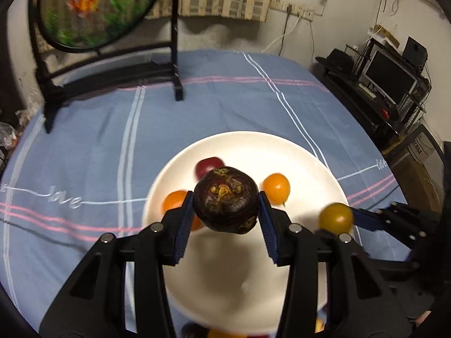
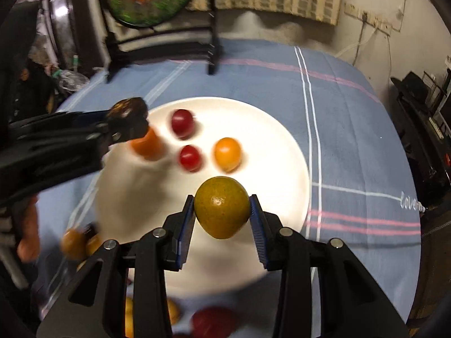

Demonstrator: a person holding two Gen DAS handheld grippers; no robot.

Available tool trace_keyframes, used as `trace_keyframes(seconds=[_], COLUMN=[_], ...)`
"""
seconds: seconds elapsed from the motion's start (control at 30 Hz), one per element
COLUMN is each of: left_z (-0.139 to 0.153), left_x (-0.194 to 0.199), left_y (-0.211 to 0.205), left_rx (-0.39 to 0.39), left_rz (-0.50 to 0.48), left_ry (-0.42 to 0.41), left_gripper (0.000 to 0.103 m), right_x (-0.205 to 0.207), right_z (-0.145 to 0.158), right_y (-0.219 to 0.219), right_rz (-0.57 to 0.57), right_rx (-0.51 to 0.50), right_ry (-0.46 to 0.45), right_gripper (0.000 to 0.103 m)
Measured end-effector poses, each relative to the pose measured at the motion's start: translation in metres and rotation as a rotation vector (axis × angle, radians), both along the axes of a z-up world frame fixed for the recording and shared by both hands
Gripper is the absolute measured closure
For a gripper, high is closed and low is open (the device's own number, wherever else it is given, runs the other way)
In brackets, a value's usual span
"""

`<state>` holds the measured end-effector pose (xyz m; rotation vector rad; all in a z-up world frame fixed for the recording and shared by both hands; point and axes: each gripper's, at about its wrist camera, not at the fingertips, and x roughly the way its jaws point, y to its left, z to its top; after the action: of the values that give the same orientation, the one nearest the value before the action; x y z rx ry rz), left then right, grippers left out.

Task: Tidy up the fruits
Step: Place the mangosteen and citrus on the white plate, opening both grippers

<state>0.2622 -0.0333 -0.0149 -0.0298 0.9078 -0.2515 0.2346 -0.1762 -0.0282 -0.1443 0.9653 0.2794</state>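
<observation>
My left gripper clamps a dark mangosteen and my right gripper clamps a yellow-green fruit, both above the white plate.

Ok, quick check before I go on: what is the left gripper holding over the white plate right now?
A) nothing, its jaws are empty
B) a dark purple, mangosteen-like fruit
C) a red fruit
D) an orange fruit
B: the left gripper has its blue pads pressed on both sides of the dark purple fruit, held above the white plate.
</observation>
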Motion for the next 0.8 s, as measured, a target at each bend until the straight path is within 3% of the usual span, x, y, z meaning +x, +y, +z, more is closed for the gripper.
trace_keyframes(seconds=[0.3, 0.37, 0.4, 0.43, 0.47, 0.63, 0.8], left_z=[-0.026, -0.029, -0.027, -0.024, -0.021, 0.013, 0.039], left_x=[0.05, 0.055, 0.056, 0.055, 0.053, 0.023, -0.053], left_y=[-0.029, -0.03, -0.03, -0.029, -0.027, -0.006, 0.021], left_rx=[0.029, 0.031, 0.035, 0.042, 0.048, 0.023, 0.024], left_rz=[-0.03, -0.028, -0.024, -0.018, -0.011, -0.003, 0.008], left_ry=[0.054, 0.059, 0.048, 0.035, 0.02, -0.043, -0.126], left_gripper=[0.057, 0.052, 0.047, 0.04, 0.039, 0.035, 0.027], right_x=[0.041, 0.046, 0.048, 0.048, 0.047, 0.023, -0.037], right_z=[-0.019, -0.022, -0.021, -0.02, -0.018, 0.007, 0.033], right_y=[-0.011, -0.011, -0.011, -0.011, -0.012, -0.019, -0.029], right_rz=[-0.016, -0.015, -0.022, -0.026, -0.025, -0.014, -0.019], right_rx=[0.029, 0.024, 0.015, 0.009, 0.003, 0.004, 0.029], right_ry=[0.008, 0.001, -0.011, -0.02, -0.025, -0.046, -0.063], right_gripper=[0.064, 0.055, 0.042, 0.042, 0.042, 0.042, 0.041])
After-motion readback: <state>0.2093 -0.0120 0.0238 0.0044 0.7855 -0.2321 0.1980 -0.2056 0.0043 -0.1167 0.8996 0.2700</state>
